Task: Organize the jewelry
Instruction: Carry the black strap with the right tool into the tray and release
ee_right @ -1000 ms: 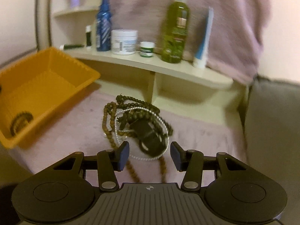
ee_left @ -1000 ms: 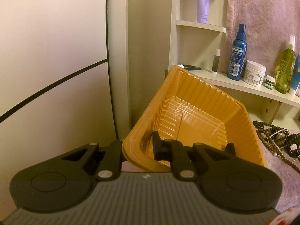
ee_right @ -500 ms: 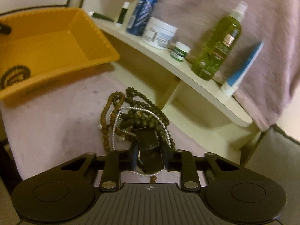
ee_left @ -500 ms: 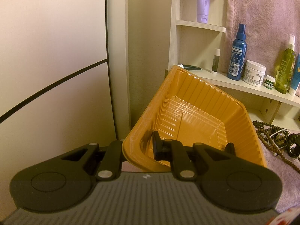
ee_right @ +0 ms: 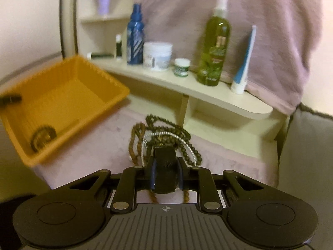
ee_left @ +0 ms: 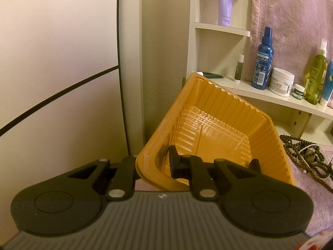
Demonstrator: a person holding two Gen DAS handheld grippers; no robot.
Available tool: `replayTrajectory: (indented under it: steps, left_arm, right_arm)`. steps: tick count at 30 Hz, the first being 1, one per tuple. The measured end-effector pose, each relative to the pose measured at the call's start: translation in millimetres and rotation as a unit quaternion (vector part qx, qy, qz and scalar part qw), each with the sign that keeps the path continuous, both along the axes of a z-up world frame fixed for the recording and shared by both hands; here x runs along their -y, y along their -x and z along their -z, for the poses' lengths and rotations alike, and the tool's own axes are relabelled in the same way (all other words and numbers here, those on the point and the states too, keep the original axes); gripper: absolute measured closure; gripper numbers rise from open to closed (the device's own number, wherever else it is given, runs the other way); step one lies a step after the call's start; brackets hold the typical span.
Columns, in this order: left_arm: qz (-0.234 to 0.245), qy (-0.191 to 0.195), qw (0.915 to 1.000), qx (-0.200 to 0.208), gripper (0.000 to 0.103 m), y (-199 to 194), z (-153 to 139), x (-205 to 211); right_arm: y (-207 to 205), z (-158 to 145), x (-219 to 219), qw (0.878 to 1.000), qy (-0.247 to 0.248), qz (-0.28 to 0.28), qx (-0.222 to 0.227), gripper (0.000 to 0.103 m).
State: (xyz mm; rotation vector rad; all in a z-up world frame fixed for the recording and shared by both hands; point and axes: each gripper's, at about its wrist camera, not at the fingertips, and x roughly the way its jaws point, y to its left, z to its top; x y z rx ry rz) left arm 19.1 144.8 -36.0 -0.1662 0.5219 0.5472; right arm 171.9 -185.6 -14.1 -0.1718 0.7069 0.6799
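My left gripper (ee_left: 154, 164) is shut on the near wall of the orange plastic tray (ee_left: 218, 112) and holds it tilted. In the right wrist view the tray (ee_right: 62, 91) holds one dark bead bracelet (ee_right: 43, 137) in its near corner. A tangled pile of brown bead strands and a pearl string (ee_right: 166, 133) lies on the pink cloth (ee_right: 93, 150). The jaws of my right gripper (ee_right: 165, 170) are closing, with both pads pressed on a dark band (ee_right: 165, 160) raised over the pile's near edge. The pile (ee_left: 301, 154) also shows right of the tray in the left wrist view.
A cream shelf (ee_right: 208, 91) behind the pile carries a blue spray bottle (ee_right: 135, 37), a white jar (ee_right: 158, 56), a small green-lidded pot (ee_right: 182, 66), a green bottle (ee_right: 214, 48) and a tube (ee_right: 243, 70). A pink towel (ee_right: 260, 31) hangs behind. A grey cushion (ee_right: 308, 156) is at the right.
My right gripper closed from wide open onto the dark band and rose with it. The left gripper and the tray stayed as they were.
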Motion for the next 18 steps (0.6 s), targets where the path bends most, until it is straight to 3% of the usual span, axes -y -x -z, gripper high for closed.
replayTrajectory:
  steps: [5, 10, 18]
  left_arm:
    - [0.0, 0.0, 1.0, 0.0, 0.09, 0.4, -0.2, 0.3]
    - [0.0, 0.0, 1.0, 0.0, 0.09, 0.3, -0.4, 0.5]
    - [0.002, 0.001, 1.0, 0.0, 0.091, 0.7, -0.6, 1.0]
  right_arm:
    - [3.8, -17.7, -2.5, 0.999, -0.05, 0.006, -0.013, 0.082]
    - [3.7, -23.2, -22.1, 0.99, -0.126, 0.002, -0.059, 0.082]
    - [-8.5, -12.1, -83.8, 0.954, -0.242, 0.004, -0.18, 0.082]
